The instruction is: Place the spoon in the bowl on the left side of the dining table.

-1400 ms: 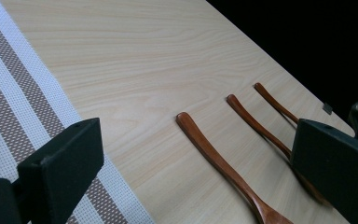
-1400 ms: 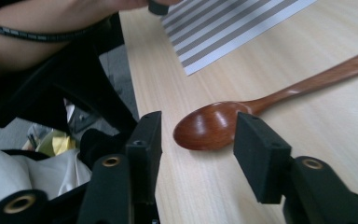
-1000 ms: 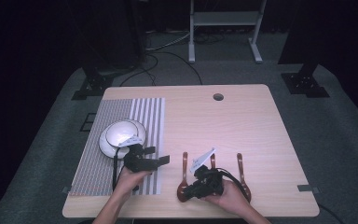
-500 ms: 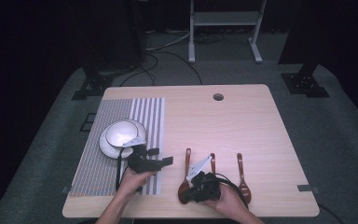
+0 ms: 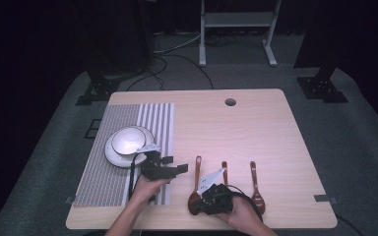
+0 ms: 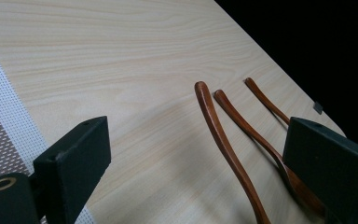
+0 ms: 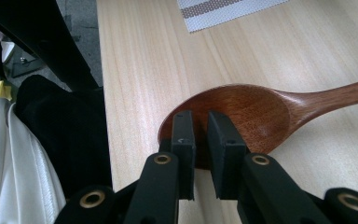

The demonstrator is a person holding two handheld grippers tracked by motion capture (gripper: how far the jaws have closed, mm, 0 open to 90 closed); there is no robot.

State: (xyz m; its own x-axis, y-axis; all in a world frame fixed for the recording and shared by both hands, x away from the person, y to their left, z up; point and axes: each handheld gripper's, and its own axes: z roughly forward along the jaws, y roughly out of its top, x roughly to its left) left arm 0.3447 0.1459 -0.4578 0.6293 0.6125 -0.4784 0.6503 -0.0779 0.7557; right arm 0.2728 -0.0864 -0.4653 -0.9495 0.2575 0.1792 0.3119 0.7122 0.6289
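Three spoons (image 5: 224,179) high | right claw (image 7: 200,128) view: bowl rim pinched

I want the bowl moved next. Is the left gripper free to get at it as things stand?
Probably yes. The left gripper stands open and empty, just beside the bowl on its plate, with nothing between them.

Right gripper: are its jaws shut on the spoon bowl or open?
Shut on the spoon: the right gripper has its jaws nearly together, pinching the near rim of the bowl.
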